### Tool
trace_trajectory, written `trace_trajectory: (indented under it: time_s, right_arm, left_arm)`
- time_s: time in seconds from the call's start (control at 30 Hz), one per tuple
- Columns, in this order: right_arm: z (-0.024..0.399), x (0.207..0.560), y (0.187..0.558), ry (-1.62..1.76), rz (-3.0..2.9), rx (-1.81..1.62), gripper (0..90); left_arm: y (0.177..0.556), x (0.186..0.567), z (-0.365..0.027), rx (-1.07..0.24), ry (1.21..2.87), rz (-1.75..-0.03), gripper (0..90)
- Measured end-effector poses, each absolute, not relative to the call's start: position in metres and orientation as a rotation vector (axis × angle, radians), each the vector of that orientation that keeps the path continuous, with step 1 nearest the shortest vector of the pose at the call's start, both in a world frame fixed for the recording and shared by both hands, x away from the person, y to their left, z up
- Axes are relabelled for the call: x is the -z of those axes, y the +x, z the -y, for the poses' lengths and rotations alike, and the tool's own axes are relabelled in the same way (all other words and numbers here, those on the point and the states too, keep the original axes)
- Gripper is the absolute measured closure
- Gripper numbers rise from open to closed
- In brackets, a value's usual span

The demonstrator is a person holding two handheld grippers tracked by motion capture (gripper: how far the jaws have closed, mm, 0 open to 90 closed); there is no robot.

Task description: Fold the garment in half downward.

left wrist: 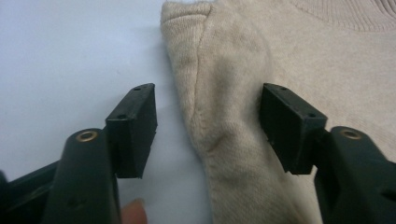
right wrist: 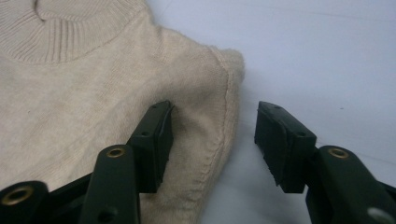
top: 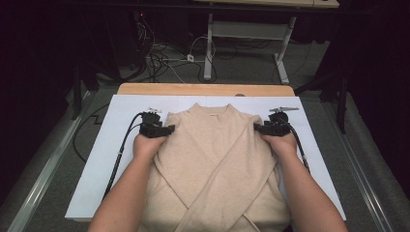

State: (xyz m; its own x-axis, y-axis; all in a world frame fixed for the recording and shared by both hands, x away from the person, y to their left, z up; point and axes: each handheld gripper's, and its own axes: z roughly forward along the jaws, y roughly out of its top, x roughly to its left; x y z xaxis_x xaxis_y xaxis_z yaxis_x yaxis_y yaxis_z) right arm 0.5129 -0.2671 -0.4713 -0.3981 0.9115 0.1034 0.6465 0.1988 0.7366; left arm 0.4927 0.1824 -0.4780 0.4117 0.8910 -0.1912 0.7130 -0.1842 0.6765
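We have both grippers at the shoulders of the sweater, jaws apart around its side edges.

The beige sweater lies flat on the white sheet that covers the table, collar away from us and both sleeves folded across its front in an X. Our left gripper sits at the sweater's left shoulder; in the left gripper view its jaws straddle the folded side edge, one over the sheet, the other over the knit, and the pads do not press the cloth, so it is released. Our right gripper mirrors it at the right shoulder: in the right gripper view one jaw rests on the knit just inside the seam and the other stands clear over the sheet, released too. The collar lies beyond it.
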Motion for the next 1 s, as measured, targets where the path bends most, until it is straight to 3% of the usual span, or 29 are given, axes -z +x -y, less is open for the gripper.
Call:
trace_trajectory:
  time_s: [0.1,0.17,0.2,0.27,0.37,0.7,1.0]
  right_arm:
    - [0.264,0.473,0.513,1.434,-2.13,-1.047,67.6]
    - [0.266,0.472,0.514,1.428,-2.15,-1.076,82.2]
    - [0.268,0.471,0.514,1.422,-2.14,-1.073,85.1]
    - [0.274,0.469,0.514,1.418,-2.126,-1.061,86.1]
    - [0.282,0.462,0.516,1.396,-2.08,-1.053,86.9]
    - [0.273,0.421,0.529,1.304,-2.001,-1.037,87.1]
    - [0.277,0.439,0.511,1.326,-2.007,-1.059,86.9]
  left_arm:
    - [0.494,0.477,-0.178,-0.327,2.008,-1.319,47.5]
    - [0.494,0.476,-0.177,-0.316,2.025,-1.298,57.7]
    - [0.494,0.475,-0.177,-0.305,2.032,-1.281,65.2]
    - [0.494,0.473,-0.176,-0.332,2.05,-1.267,73.5]
    - [0.495,0.468,-0.178,-0.403,2.056,-1.258,76.8]
    - [0.507,0.443,-0.186,-0.493,1.991,-1.241,77.4]
    - [0.493,0.446,-0.187,-0.441,1.994,-1.211,77.3]
